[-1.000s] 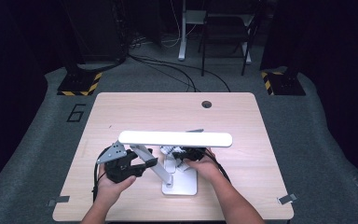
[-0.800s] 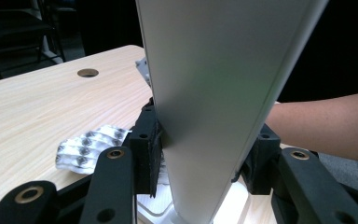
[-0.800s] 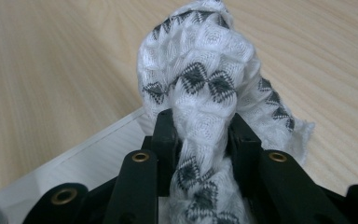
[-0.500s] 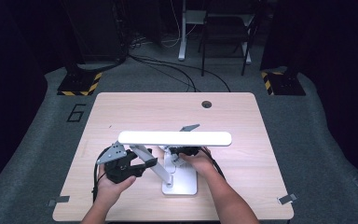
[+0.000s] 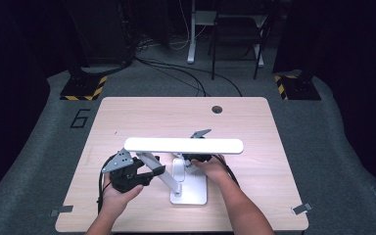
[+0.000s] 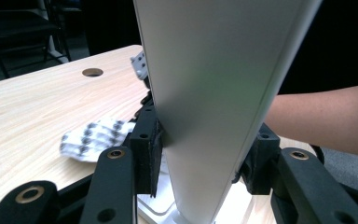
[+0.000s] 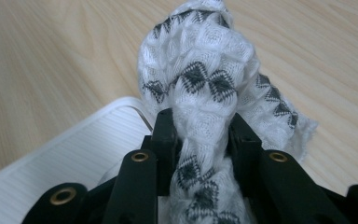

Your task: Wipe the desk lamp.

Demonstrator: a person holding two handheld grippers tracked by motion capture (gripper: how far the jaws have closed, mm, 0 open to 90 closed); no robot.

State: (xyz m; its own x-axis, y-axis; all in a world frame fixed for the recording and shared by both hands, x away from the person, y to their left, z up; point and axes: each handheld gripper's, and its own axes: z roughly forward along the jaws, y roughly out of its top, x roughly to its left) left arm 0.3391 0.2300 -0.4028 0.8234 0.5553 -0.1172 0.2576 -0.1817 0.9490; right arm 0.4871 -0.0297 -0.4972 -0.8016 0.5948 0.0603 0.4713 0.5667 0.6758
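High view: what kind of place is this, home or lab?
Most likely a lab or recording studio, not a home. A lone wooden table stands on grey carpet with a painted number 6, yellow-black striped stand bases sit beside it, and loose cables run across the floor behind.

Overhead light brightens the pale wooden table [image 5: 142,117]; the surrounding room sinks into near-black. The white lamp arm [image 6: 214,93] looms soft, slightly blurred, close-up.
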